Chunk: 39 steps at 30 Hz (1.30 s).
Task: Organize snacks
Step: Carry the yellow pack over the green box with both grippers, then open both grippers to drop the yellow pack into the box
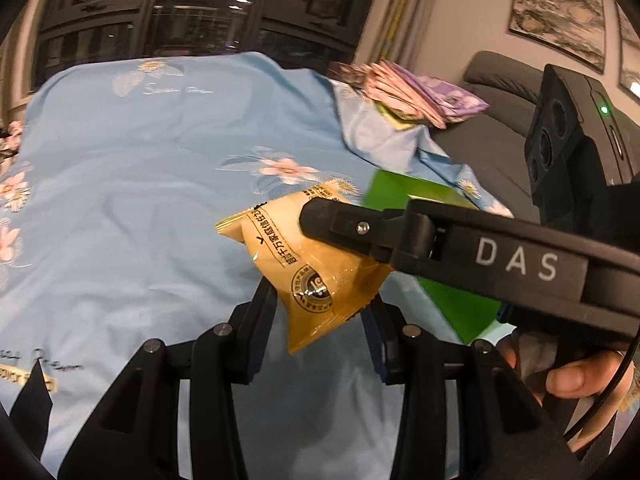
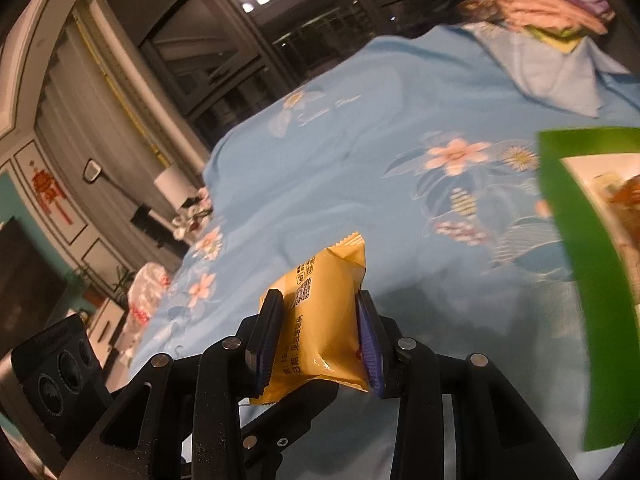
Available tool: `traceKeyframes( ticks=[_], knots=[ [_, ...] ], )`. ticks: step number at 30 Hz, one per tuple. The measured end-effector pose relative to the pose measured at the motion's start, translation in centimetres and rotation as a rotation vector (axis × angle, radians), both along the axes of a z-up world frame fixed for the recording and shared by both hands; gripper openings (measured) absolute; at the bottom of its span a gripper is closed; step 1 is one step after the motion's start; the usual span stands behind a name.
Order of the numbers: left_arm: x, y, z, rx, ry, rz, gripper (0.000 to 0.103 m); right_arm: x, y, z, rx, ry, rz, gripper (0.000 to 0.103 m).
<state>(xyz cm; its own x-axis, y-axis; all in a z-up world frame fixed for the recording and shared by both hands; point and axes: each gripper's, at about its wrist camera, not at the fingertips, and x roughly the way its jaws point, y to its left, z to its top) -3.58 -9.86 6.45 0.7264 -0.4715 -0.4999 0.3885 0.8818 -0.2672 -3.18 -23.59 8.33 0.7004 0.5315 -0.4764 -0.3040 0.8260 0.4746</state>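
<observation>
Snack packets of glossy yellow foil sit clamped in both tools: your left gripper (image 1: 320, 312) pinches one packet (image 1: 316, 264), your right gripper (image 2: 320, 344) another (image 2: 324, 320), above the blue floral cloth (image 1: 140, 200). You're mid-carry, I judge; next, release both into the green box (image 2: 576, 240).

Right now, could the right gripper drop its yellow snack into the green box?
Probably yes. The right gripper is shut on a yellow snack packet, and the green box sits close on its right, its opening facing it. Only blue cloth lies between, so nothing seems to block the way.
</observation>
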Motion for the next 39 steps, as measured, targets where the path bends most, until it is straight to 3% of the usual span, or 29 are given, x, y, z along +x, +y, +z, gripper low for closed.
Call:
traceKeyframes(
  ticks=[16, 21, 31, 34, 39],
  knots=[
    [1.2, -13.2, 4.0, 0.108, -0.099, -0.268, 0.040, -1.5, -13.0, 2.1, 0.016, 0.012, -0.301, 0.039],
    [4.8, -16.7, 4.8, 0.080, 0.001, -0.343, 0.040, -0.2, -17.2, 2.3, 0.066, 0.052, -0.398, 0.039],
    [6.7, -21.1, 3.7, 0.159, 0.003, -0.323, 0.041, 2.6, -20.8, 0.8, 0.066, 0.098, -0.440, 0.039],
    [7.2, -21.3, 3.7, 0.158, 0.001, -0.333, 0.052, 2.7, -21.0, 0.6, 0.062, 0.102, -0.451, 0.039],
    [7.0, -21.9, 4.1, 0.200, -0.026, -0.320, 0.058, 2.5, -21.6, 0.1, 0.061, 0.137, -0.488, 0.039]
  ],
)
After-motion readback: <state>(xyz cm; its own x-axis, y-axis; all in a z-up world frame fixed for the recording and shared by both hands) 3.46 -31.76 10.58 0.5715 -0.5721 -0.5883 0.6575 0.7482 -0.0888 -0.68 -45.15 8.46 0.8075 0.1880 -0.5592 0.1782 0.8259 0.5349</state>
